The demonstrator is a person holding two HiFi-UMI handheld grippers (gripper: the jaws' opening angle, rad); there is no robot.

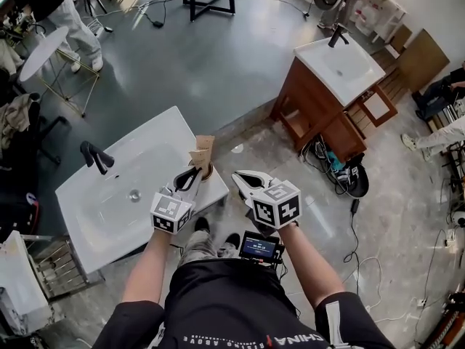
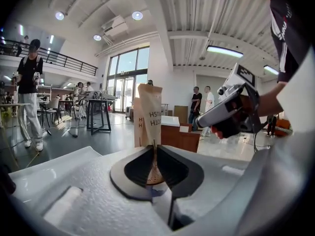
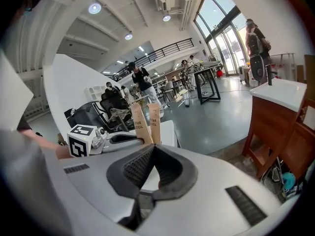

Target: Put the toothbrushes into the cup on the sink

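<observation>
Sink: a white sink (image 1: 109,202) with a black faucet (image 1: 96,156) is seen at lower left in the head view.
Cup: the cup (image 1: 208,171) is set at the sink's near right corner, close to the edge.
Hidden: most of the cup is covered by jaws and packets, and only a dark strip of rim is seen from above.
Toothbrushes: two tall brown paper toothbrush packets (image 1: 203,150) are seen rising upright from the cup, side by side. The brushes inside cannot be seen, and the print is cut off partway.
Left gripper: the left gripper (image 1: 195,173) is held at the cup, its jaws pinched on the base of one packet, which rises straight above the tips in the left gripper view.
Unclear: a brown textured patch is seen low between those jaws. Whether it is cup or packet cannot be told.
Right gripper: the right gripper (image 1: 240,178) is held just beside the cup, past the sink's edge and over the floor. Its jaws are brought together with nothing between them.
Open room: bare floor (image 1: 218,64) lies beyond the sink, up to a second sink cabinet (image 1: 341,67) well apart at upper right.
Clutter: cables (image 1: 341,173) are heaped at that cabinet's foot.
</observation>
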